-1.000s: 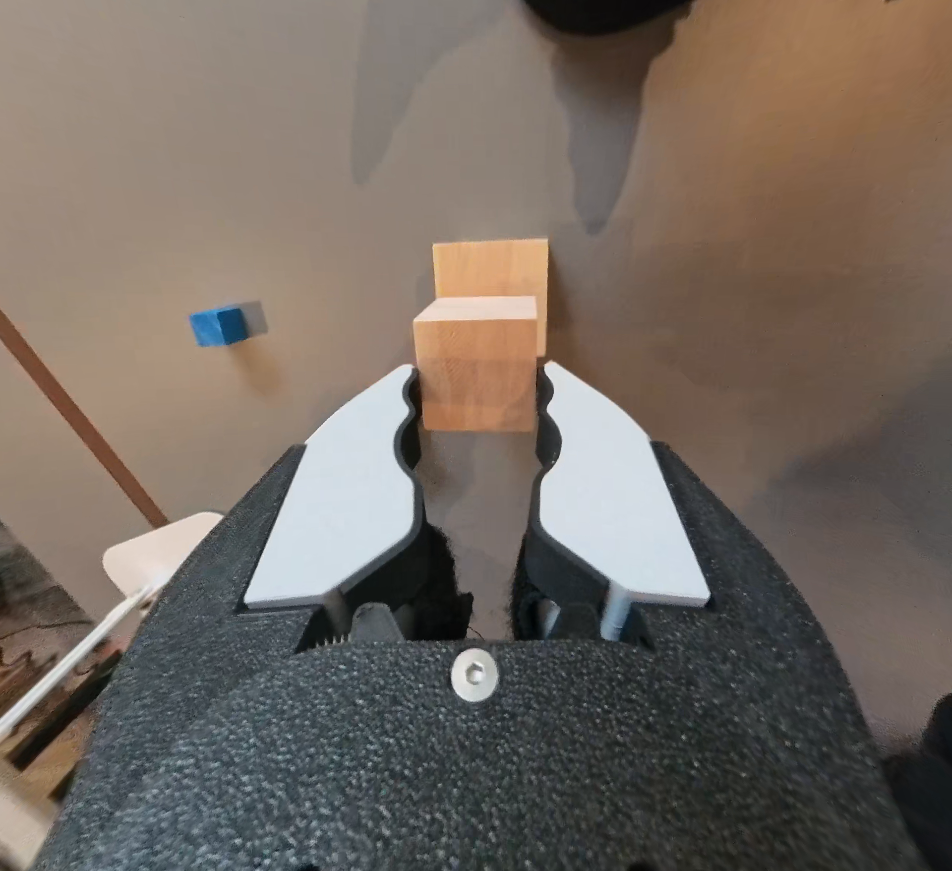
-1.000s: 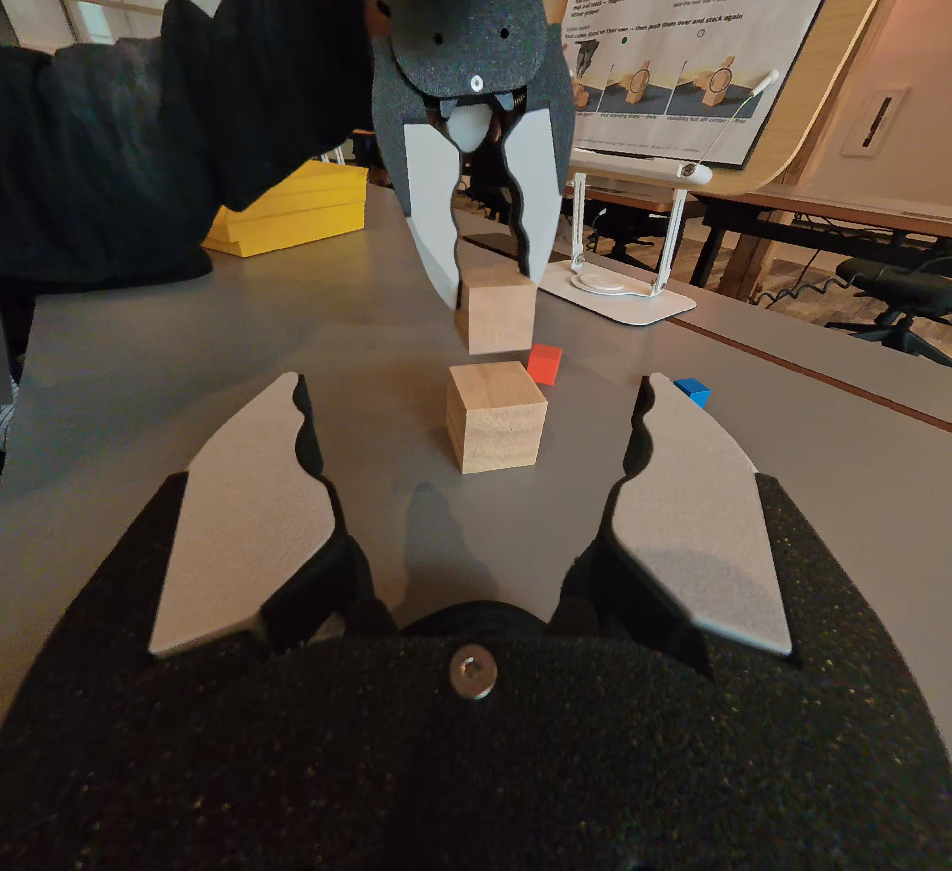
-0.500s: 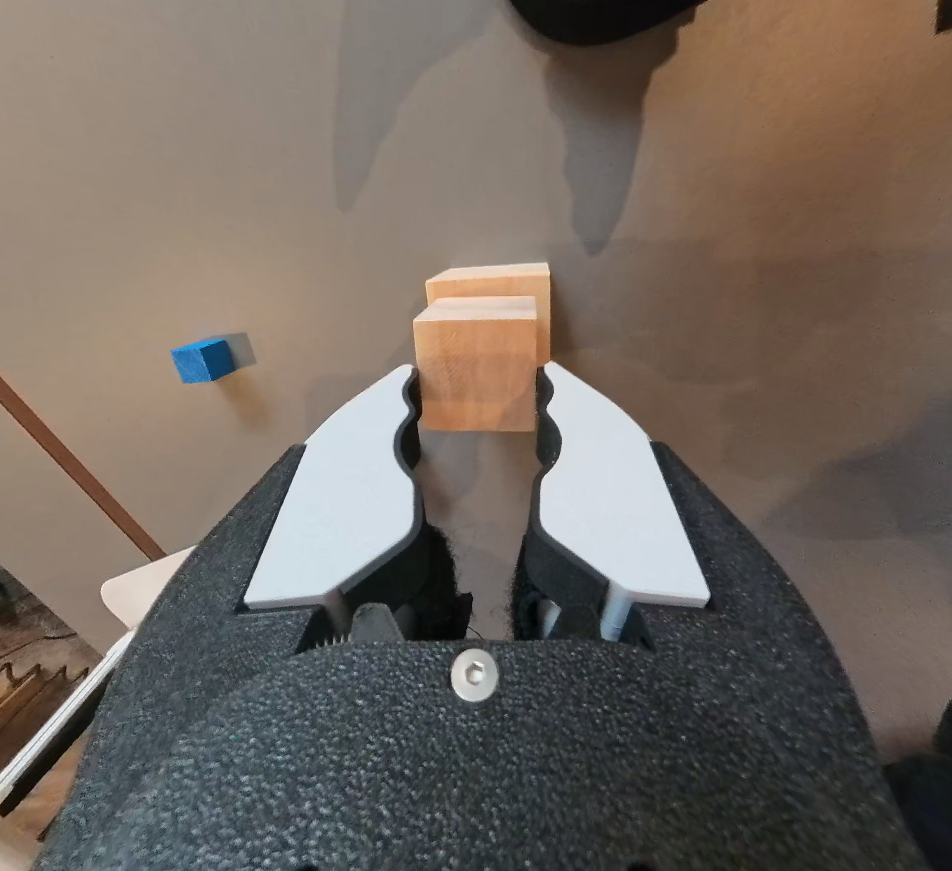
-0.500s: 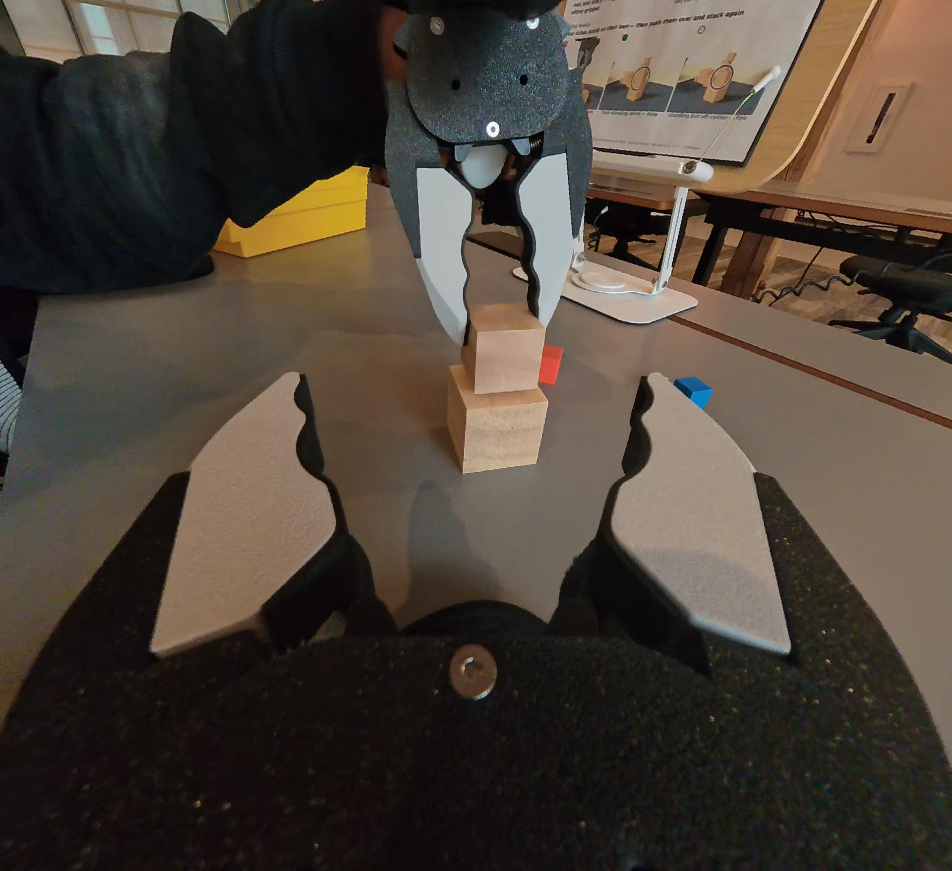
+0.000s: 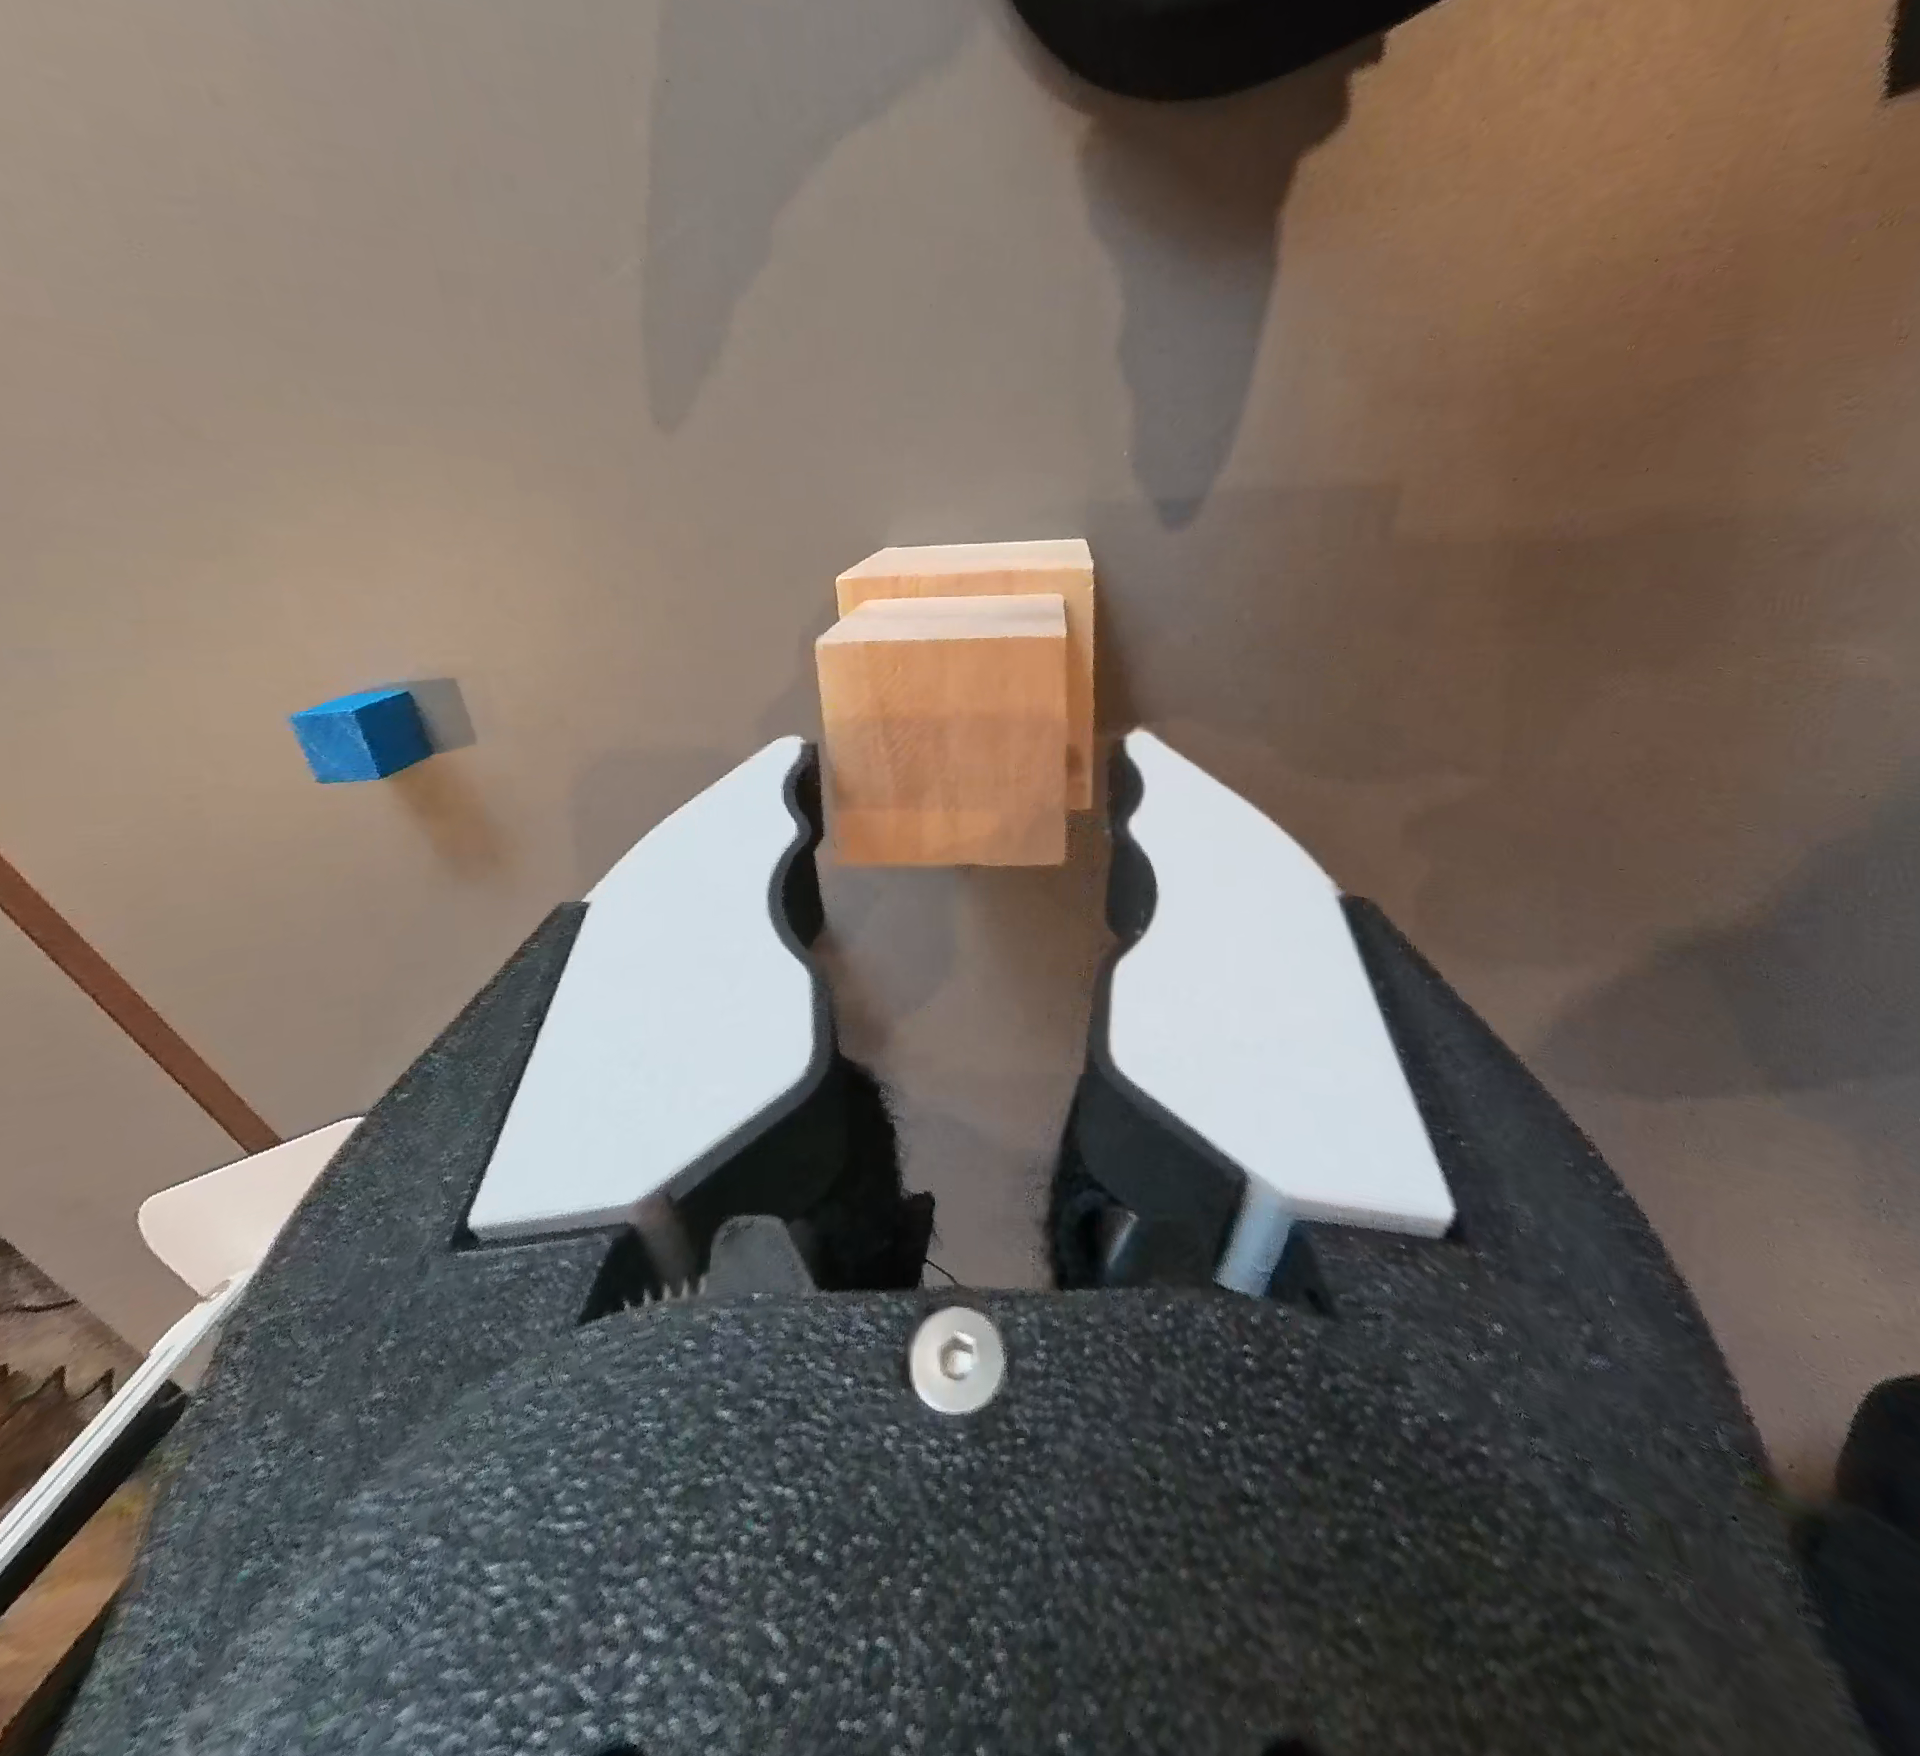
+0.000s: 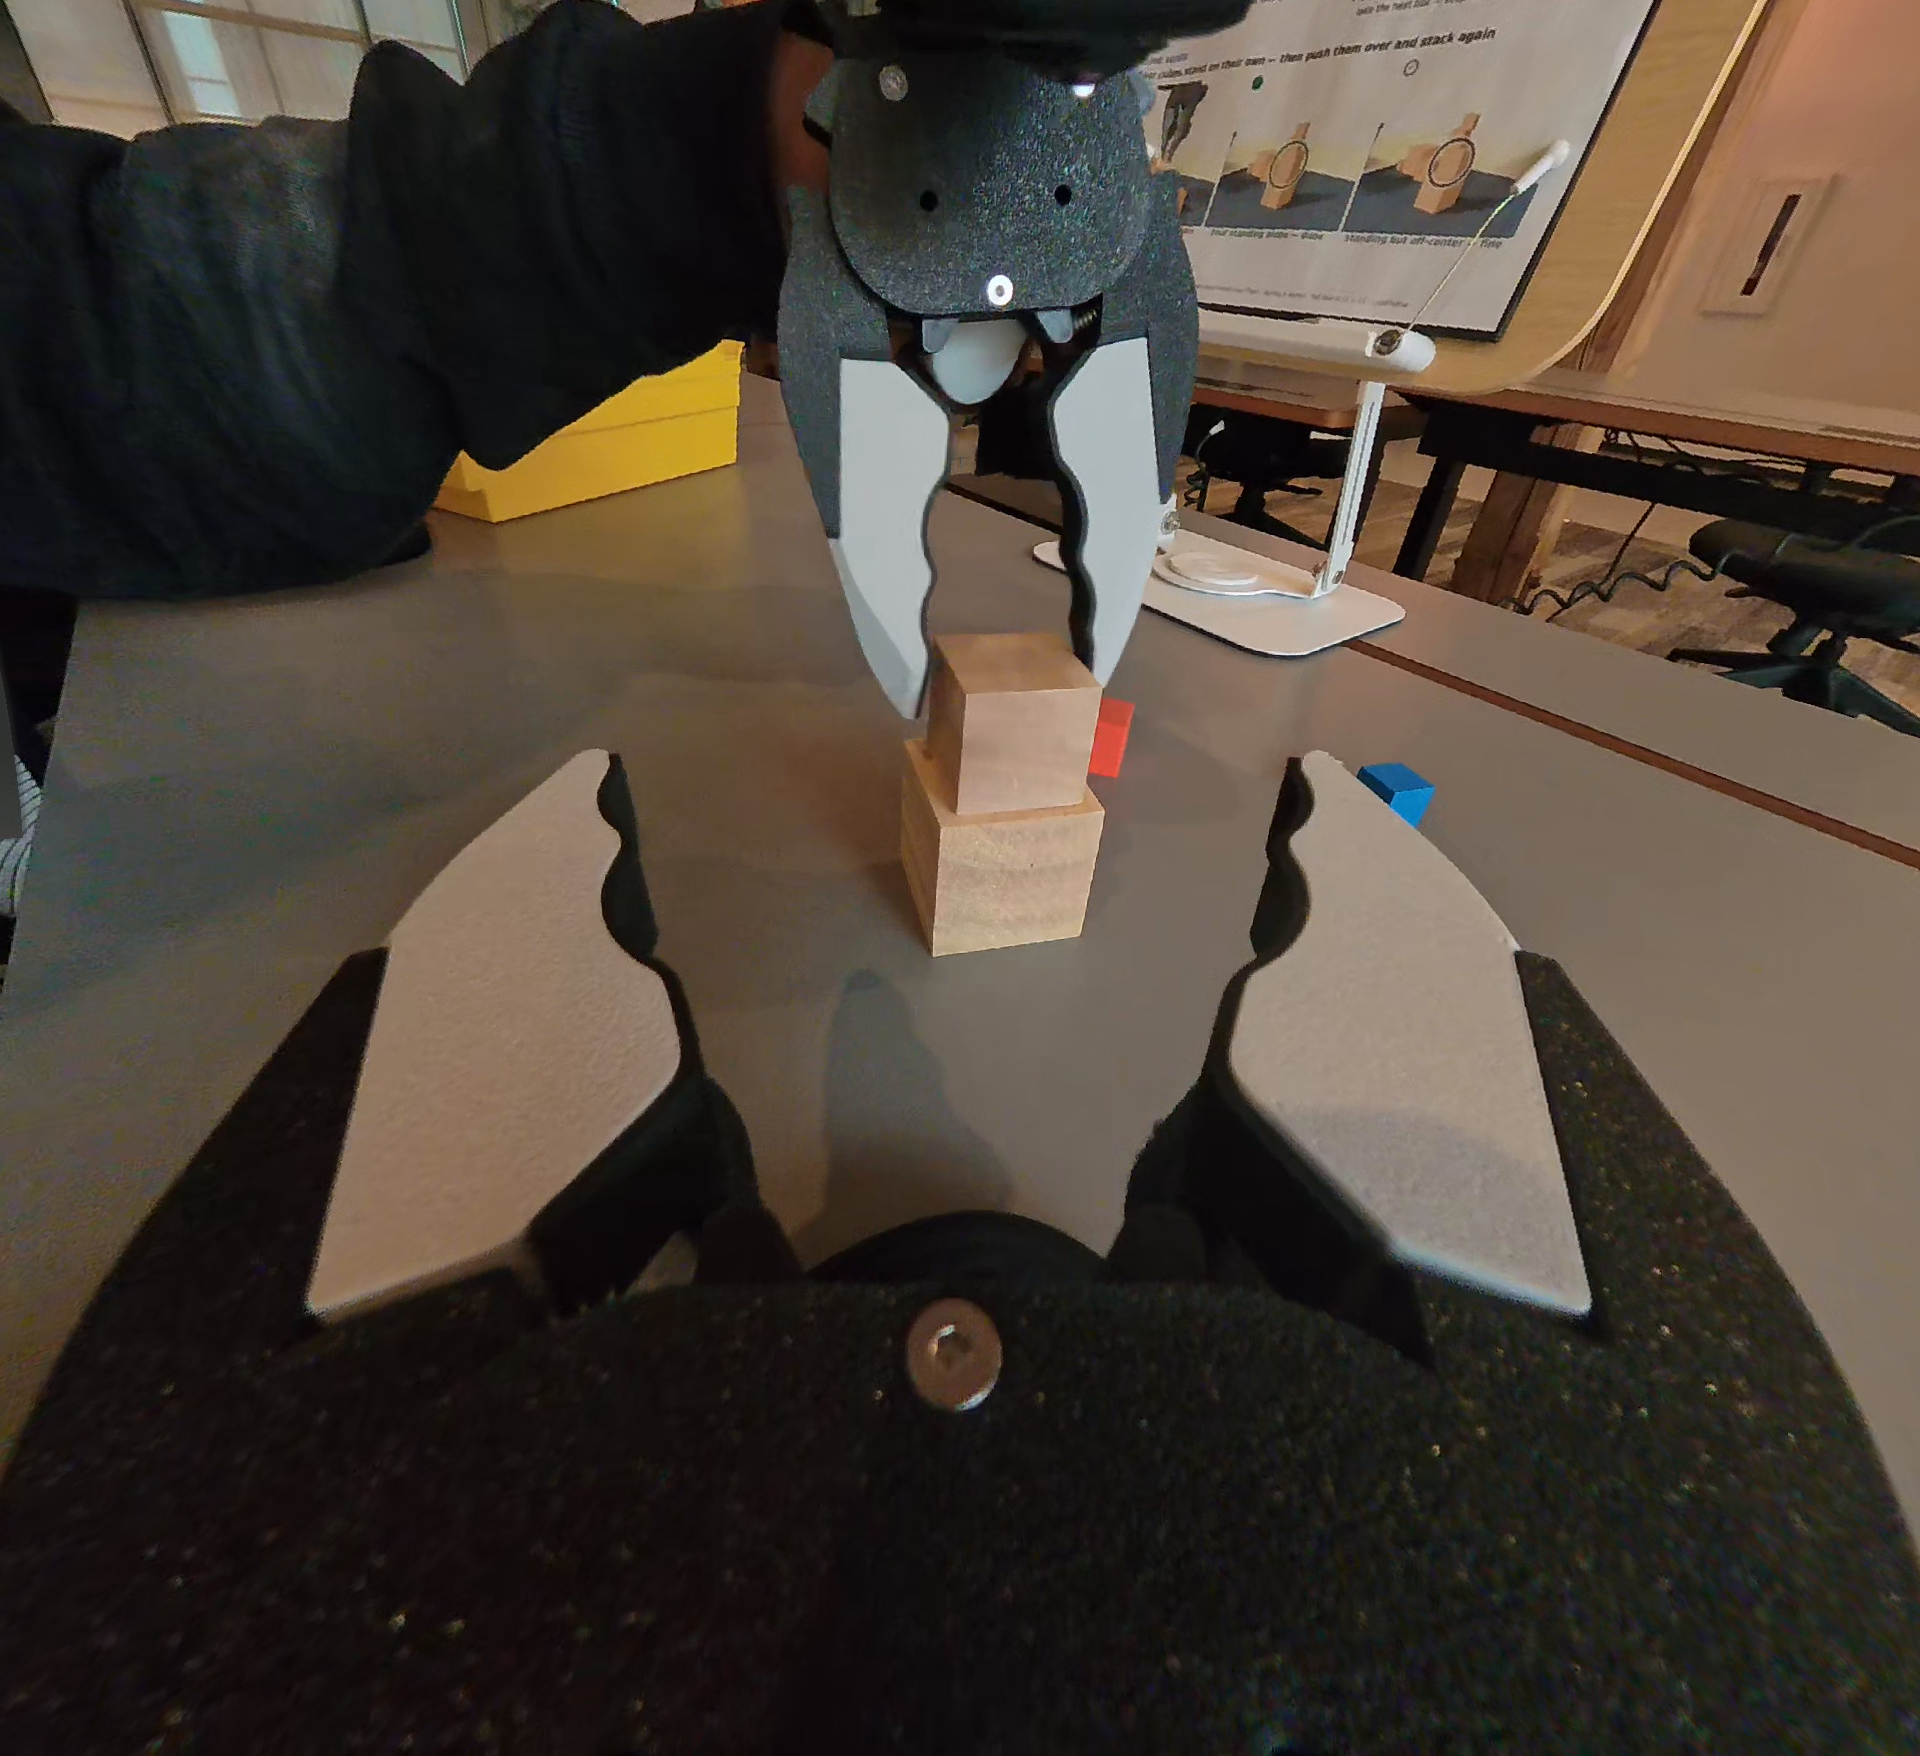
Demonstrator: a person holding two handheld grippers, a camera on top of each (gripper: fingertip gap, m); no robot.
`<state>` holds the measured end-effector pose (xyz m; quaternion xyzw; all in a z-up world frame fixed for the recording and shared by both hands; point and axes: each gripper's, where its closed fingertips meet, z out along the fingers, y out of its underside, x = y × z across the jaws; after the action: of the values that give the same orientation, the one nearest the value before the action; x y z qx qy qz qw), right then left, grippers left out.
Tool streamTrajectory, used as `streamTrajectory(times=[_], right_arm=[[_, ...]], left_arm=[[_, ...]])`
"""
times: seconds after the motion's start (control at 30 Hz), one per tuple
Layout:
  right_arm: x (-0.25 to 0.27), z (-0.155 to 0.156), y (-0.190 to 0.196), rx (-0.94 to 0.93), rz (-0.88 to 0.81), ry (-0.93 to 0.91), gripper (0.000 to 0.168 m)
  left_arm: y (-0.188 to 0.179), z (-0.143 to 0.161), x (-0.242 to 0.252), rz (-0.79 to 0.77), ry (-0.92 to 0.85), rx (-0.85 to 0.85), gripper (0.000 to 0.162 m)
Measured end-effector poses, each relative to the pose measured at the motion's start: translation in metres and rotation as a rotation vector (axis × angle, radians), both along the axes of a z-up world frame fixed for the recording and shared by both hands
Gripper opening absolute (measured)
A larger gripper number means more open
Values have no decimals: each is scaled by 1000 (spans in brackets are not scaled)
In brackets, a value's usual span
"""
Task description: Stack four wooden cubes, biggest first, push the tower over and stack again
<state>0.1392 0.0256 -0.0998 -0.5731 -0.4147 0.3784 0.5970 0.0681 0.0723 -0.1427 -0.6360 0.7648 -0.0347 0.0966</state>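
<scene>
Smaller cube (image 6: 1013,719) landed on bigger cube (image 6: 997,880); left tongs (image 5: 961,761) parted.

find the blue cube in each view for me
Left wrist view: blue cube at mid-left on the table, left of the wooden stack.
Right wrist view: blue cube right of centre, partly behind a tong finger.
Shared landmark: the two-cube wooden stack.

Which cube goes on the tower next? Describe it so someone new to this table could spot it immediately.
Probably the red cube. Find the two-block wooden tower in the middle of the grey table, under the left gripper. The red cube sits just behind the tower, partly hidden by it. The blue cube, farther right and alone, looks smaller, so it should go last.
</scene>
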Motion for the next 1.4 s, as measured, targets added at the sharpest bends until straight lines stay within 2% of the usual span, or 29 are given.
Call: streamTrajectory(times=[0.1,0.17,0.33,0.47,0.63,0.83,1.03,1.23,1.33,1.4], right_arm=[[0,0,0,-1,0,2,114],[0,1,0,2,0,4,113],[0,1,-1,8,-1,2,113],[-1,0,0,7,-1,-6,113],[-2,-1,0,6,0,-12,111],[-2,-1,-1,10,0,-9,110],[-1,0,0,3,0,-2,109],[0,1,1,-3,-1,7,109],[1,1,1,-3,-1,8,109],[1,1,1,-2,-1,8,109]], left_arm=[[1,0,-3,14,9,5,69],[3,5,-7,19,-5,10,71],[21,19,-32,80,-102,18,70],[48,11,-64,162,-131,40,64],[69,-13,-82,77,-122,64,58],[78,-14,-66,-113,-205,58,52],[82,-36,-69,-281,-96,34,50],[83,-55,-64,-348,-72,-9,44],[81,-62,-68,-352,-45,-35,28],[80,-61,-69,-336,-44,-52,27]])
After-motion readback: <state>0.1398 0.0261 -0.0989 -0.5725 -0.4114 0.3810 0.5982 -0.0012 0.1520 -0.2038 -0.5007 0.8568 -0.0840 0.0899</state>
